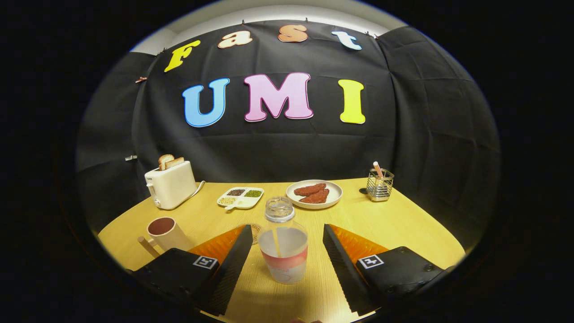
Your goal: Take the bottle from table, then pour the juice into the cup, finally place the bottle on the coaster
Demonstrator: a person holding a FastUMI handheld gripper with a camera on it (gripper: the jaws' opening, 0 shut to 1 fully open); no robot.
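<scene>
The clear plastic bottle with a clear screw cap and a pink band at its base stands upright on the light wooden surface, between the two fingers of the gripper. The fingers are spread wide, with a clear gap on either side of the bottle, so nothing is gripped yet.

The main risk is an uneven close. The bottle looks slightly nearer the left finger, so that finger would likely touch first and push the bottle sideways or tip it before the right one arrives. It looks light and only partly filled, so it would slide easily. The body also tapers toward the neck, and a high grip could let it slip downward.

The cap appears to be on; if it is, no juice will come out when the bottle is tilted.

The white mug with a dark inside sits to the left, close beside the left finger, so a swing that way could knock it. The round pale coaster lies just behind the bottle, mostly hidden, so setting the bottle down off-centre is possible.
</scene>
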